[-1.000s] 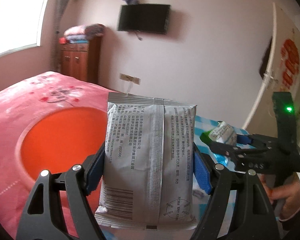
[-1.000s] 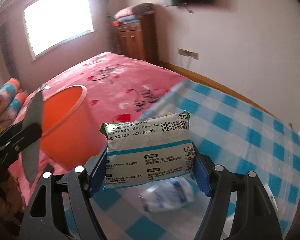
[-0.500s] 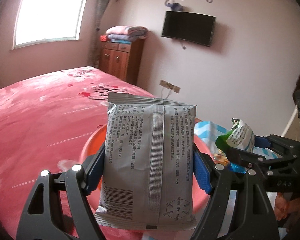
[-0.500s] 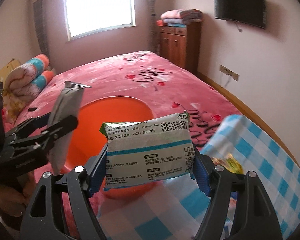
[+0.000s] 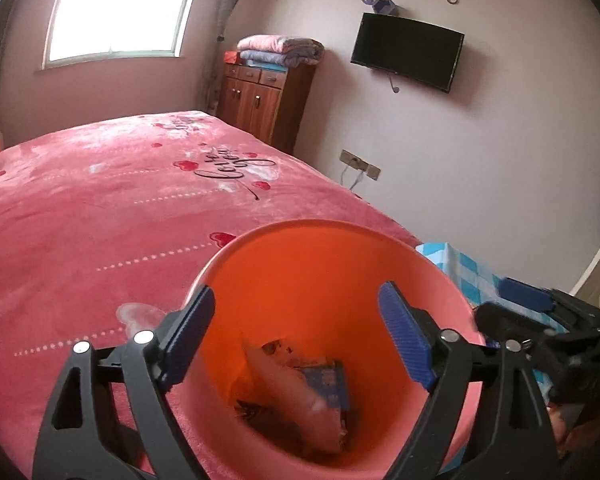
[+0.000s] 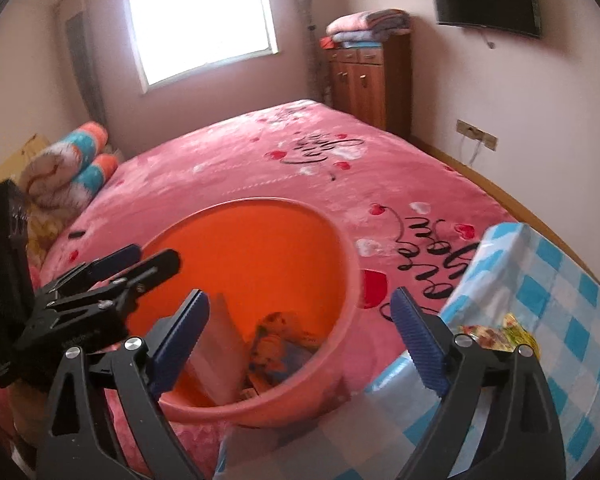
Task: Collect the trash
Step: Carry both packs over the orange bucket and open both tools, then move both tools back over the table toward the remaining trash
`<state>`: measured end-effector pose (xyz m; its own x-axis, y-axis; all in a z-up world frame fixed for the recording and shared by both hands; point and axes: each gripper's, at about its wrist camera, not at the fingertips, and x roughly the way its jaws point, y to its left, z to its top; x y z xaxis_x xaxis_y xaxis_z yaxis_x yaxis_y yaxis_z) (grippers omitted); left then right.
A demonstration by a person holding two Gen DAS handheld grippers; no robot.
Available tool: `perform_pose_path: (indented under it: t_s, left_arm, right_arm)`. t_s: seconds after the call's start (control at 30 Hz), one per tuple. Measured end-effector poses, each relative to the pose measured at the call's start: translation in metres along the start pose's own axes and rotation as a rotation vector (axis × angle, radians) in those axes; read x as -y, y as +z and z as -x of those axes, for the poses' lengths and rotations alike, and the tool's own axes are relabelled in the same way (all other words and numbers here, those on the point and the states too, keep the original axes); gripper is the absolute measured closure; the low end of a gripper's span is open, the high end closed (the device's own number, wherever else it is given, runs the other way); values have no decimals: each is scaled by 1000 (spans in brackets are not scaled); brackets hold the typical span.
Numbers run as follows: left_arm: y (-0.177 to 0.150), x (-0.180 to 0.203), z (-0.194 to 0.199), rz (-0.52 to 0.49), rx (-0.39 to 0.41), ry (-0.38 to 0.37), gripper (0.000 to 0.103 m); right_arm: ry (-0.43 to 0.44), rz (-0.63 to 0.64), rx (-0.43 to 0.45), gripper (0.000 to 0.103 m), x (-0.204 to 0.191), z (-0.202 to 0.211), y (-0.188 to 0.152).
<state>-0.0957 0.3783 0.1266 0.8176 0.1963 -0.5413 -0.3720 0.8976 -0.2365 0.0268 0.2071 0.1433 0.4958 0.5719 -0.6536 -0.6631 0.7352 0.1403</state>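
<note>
An orange bin [image 5: 300, 264] stands on the pink bed, and both grippers hover over it. My left gripper [image 5: 298, 336] has its jaws opening, with nothing between the blue pads [image 5: 192, 336]. A pale packet [image 5: 296, 392] shows as a blur inside the bin among other wrappers [image 5: 328, 380]. My right gripper [image 6: 300, 340] is also opening, and its jaws are empty over the bin's [image 6: 252, 272] near rim. A silver packet [image 6: 220, 352] leans inside. Below the right fingers is a pale blurred shape [image 6: 380, 408]; I cannot tell what it is. Each gripper shows in the other's view: the left gripper [image 6: 152, 258], the right gripper [image 5: 504, 304].
A blue and white checked cloth [image 6: 560, 320] lies right of the bin, with a yellow snack wrapper [image 6: 496, 336] on it. The pink blanket [image 5: 100, 220] spreads behind. A wooden cabinet [image 5: 264, 108] and a wall television [image 5: 408, 56] stand far off. Rolled bedding [image 6: 72, 168] lies at the left.
Both grippers moved over the orange bin and opened. The silver packet has left the left jaws and the white and blue packet the right jaws; packets now lie blurred in the bin.
</note>
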Motion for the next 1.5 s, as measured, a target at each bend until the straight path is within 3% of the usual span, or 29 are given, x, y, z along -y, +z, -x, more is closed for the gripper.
perform_pose_path:
  t_s: [0.43, 1.0, 1.27, 1.5]
  left_arm:
    - [-21, 44, 21, -79, 13, -28, 12]
    - [-36, 117, 50, -194, 33, -143, 7]
    - [-50, 155, 59, -253, 23, -174, 7]
    - [-67, 189, 58, -333, -26, -174, 7]
  right_arm:
    - [-116, -134, 115, 12, 46, 66, -39]
    - [-269, -312, 201, 12, 114, 134, -133]
    - [-363, -324, 244, 8, 134, 155, -166]
    - [-387, -331, 252, 8, 146, 161, -186]
